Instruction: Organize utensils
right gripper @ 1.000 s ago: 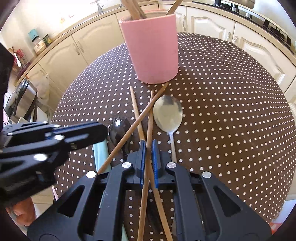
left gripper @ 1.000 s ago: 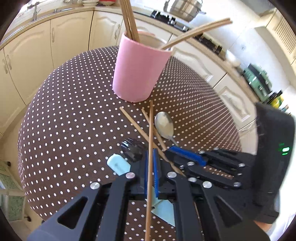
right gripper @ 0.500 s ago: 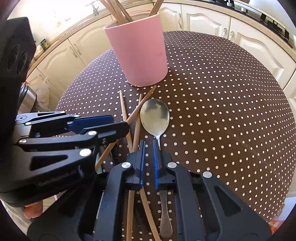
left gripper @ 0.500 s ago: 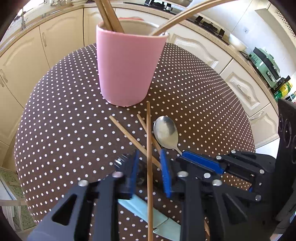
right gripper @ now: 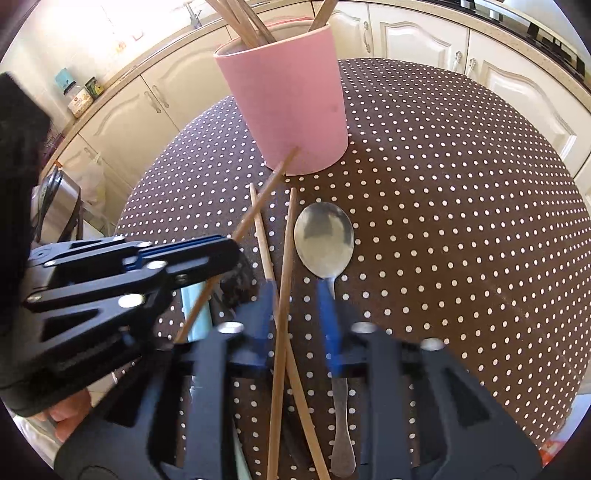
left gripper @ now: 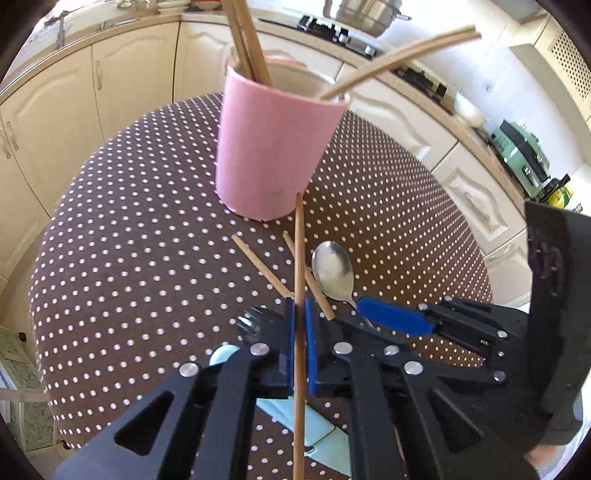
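Observation:
A pink cup (left gripper: 273, 147) holding several chopsticks stands on the dotted table (left gripper: 129, 258); it also shows in the right wrist view (right gripper: 291, 107). My left gripper (left gripper: 300, 314) is shut on a wooden chopstick (left gripper: 299, 258) that points toward the cup base. My right gripper (right gripper: 295, 295) is open over two loose chopsticks (right gripper: 284, 266) and a metal spoon (right gripper: 325, 236) lying on the table. The spoon (left gripper: 332, 273) and the loose chopsticks (left gripper: 262, 266) also show in the left wrist view.
A dark-headed utensil (left gripper: 255, 325) with a light blue handle (left gripper: 310, 428) lies under the left gripper. Cream kitchen cabinets (left gripper: 74, 110) and a counter with a stove (left gripper: 332, 29) ring the round table. The table edge drops off at left and right.
My left gripper opened half a second ago and has shut again on the chopstick. My right gripper has opened from shut over the loose chopsticks and spoon.

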